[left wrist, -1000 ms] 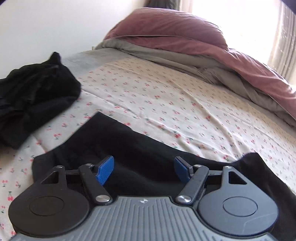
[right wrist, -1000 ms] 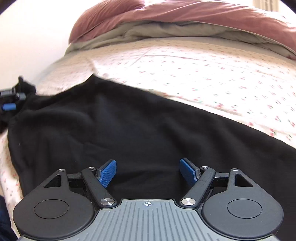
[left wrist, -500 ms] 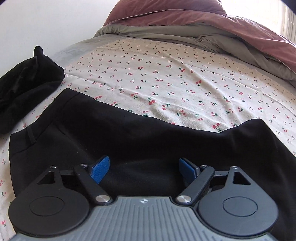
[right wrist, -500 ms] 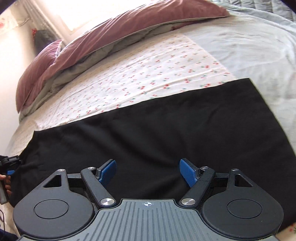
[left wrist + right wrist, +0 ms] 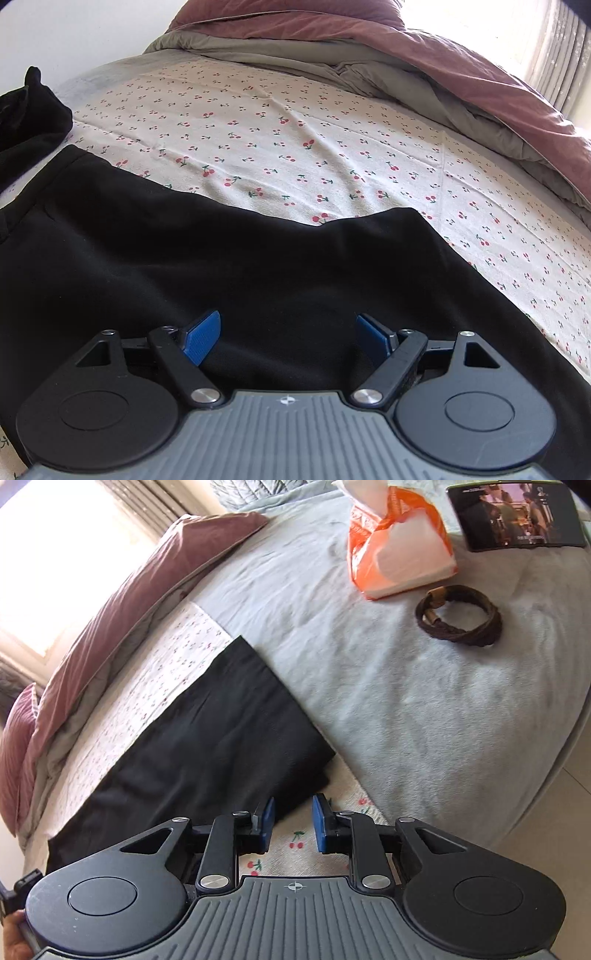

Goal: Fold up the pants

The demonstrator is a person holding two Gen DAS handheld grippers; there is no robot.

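in the left wrist view the black pants (image 5: 229, 258) lie spread flat across the near part of the bed, on the cherry-print sheet (image 5: 332, 155). the cloth is plain, matte black and mostly smooth, with a few soft ripples; its far edge runs from the left toward a raised corner near the middle, then slopes down to the right. at the far left a seam or band edge shows, though it is too dark to say which. the left gripper (image 5: 288, 336) hovers over the pants with its blue fingers (image 5: 201, 336) spread wide, holding nothing. a second dark garment (image 5: 26, 122) sits bunched at the left edge, just beyond the pants. a maroon duvet (image 5: 461, 70) with a grey lining is heaped along the far side.

in the right wrist view the pants (image 5: 207, 746) run as a long black band from the lower left up toward the middle, ending in a straight hem. two layers show at the near corner, the upper one slightly offset from the lower. the hem end lies partly on a pale grey blanket (image 5: 406, 701). the right gripper (image 5: 293, 825) sits just beside that near corner, over the sheet, its fingers (image 5: 319, 825) a little apart and gripping nothing. on the blanket, well apart from the pants, are an orange tissue pack (image 5: 399, 550), a brown leather bracelet (image 5: 458, 616) and a phone (image 5: 517, 515).
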